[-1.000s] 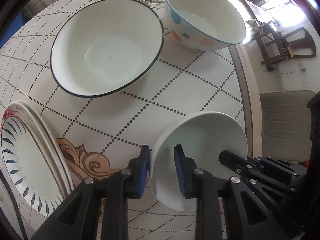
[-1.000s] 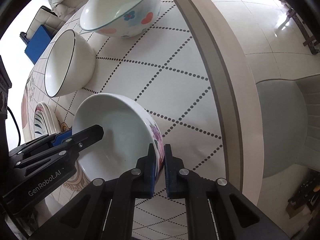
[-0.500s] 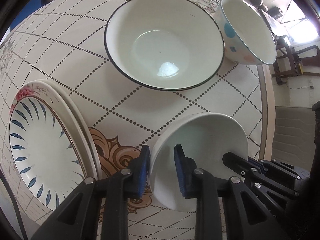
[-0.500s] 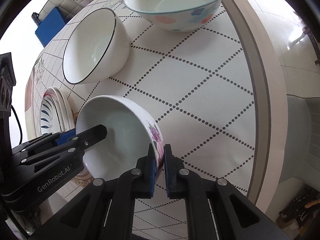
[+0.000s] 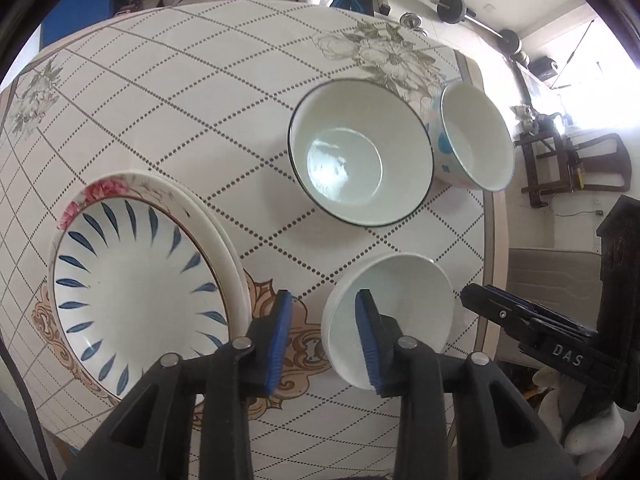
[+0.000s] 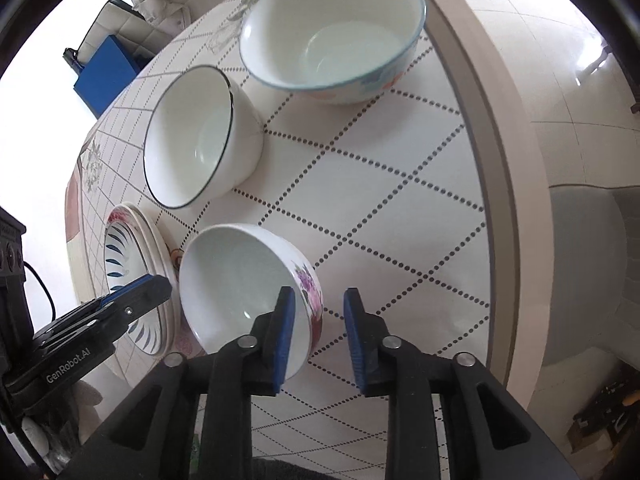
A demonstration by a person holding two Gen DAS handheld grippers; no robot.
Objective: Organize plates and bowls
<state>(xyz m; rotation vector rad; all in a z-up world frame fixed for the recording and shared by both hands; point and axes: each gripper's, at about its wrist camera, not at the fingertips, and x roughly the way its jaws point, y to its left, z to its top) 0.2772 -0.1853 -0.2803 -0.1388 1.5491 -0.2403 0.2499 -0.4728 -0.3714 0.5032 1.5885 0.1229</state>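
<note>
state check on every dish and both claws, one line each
left claw: open, jaws just widened, astride the small bowl's rim, pads off it
right claw: open, jaws just widened, astride the same rim, not gripping
small floral bowl: upright, empty, released
black-rimmed bowl: upright, empty
blue-rimmed spotted bowl: upright, empty
plates: stacked, empty

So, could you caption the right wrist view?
Right gripper, jaws just opened, straddles the floral bowl rim on the table.

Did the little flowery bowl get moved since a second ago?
Cannot tell. Both cameras shifted. The flowery bowl sits beside the plate stack, as before. Both the left gripper and right gripper have just opened, releasing its rim.
</note>
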